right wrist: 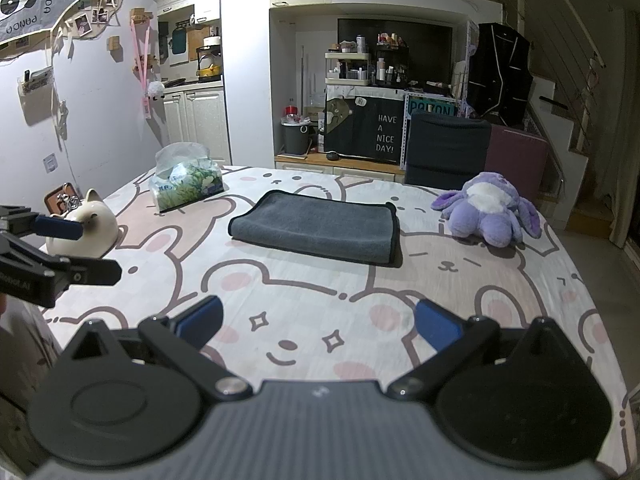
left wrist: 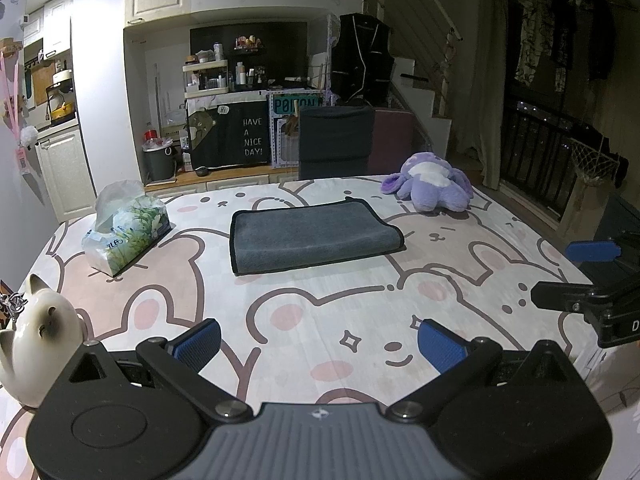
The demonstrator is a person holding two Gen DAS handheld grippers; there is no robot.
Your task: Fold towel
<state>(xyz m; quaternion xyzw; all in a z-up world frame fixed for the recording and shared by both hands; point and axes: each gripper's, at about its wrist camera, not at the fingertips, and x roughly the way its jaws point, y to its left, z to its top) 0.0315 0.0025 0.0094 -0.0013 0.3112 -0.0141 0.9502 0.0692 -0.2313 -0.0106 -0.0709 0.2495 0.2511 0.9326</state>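
A grey towel [left wrist: 312, 236] with dark edging lies folded into a flat rectangle on the bunny-print tablecloth [left wrist: 320, 320], toward the far side of the table. It also shows in the right wrist view [right wrist: 320, 226]. My left gripper [left wrist: 320, 344] is open and empty, low over the near part of the table, well short of the towel. My right gripper [right wrist: 318, 326] is open and empty too, likewise near the front. Each gripper shows at the other view's edge: the right gripper [left wrist: 580, 276] and the left gripper [right wrist: 76, 250].
A tissue pack [left wrist: 124, 232] lies left of the towel. A purple plush toy [left wrist: 432, 186] sits at the far right. A white cat-shaped ceramic figure [left wrist: 36, 348] stands at the near left edge. A dark chair [left wrist: 336, 140] stands behind the table.
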